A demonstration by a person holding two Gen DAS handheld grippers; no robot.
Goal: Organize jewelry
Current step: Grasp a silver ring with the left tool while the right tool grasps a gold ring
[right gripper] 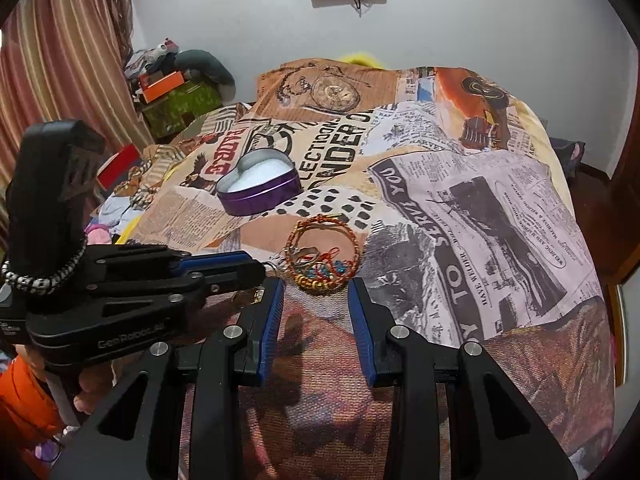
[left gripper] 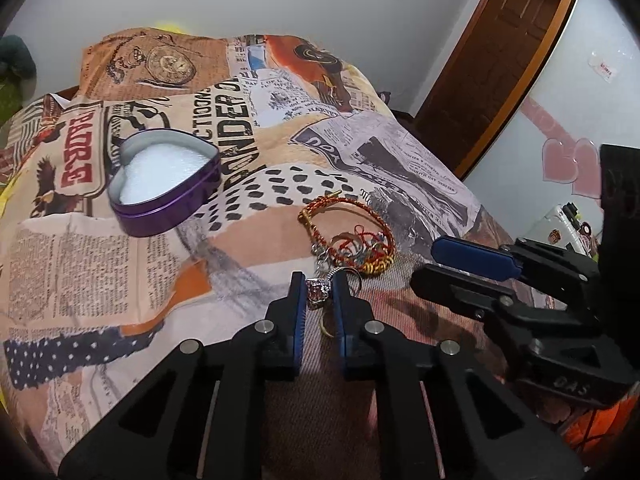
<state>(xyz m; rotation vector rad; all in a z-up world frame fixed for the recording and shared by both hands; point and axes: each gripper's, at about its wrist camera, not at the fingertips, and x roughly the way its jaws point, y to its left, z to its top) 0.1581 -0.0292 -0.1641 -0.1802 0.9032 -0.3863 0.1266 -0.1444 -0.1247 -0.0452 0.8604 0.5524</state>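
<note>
A pile of jewelry lies on the bed cover: a red-and-gold braided bracelet (left gripper: 347,236) around several rings and beads, also in the right wrist view (right gripper: 322,254). My left gripper (left gripper: 319,294) is shut on a silver ring with a large stone (left gripper: 317,292), right at the pile's near edge; it shows from the side in the right wrist view (right gripper: 256,270). My right gripper (right gripper: 316,298) is open and empty just short of the pile; it shows at the right in the left wrist view (left gripper: 430,262). A purple heart-shaped tin (left gripper: 166,182), open with white padding inside, sits far left, also visible in the right wrist view (right gripper: 260,188).
The bed is covered with a newspaper-print cloth (right gripper: 480,208). A brown wooden door (left gripper: 500,60) stands right of the bed. Clutter, boxes and a striped curtain (right gripper: 60,60) lie left of the bed. A gold ring (left gripper: 326,326) lies between my left fingers.
</note>
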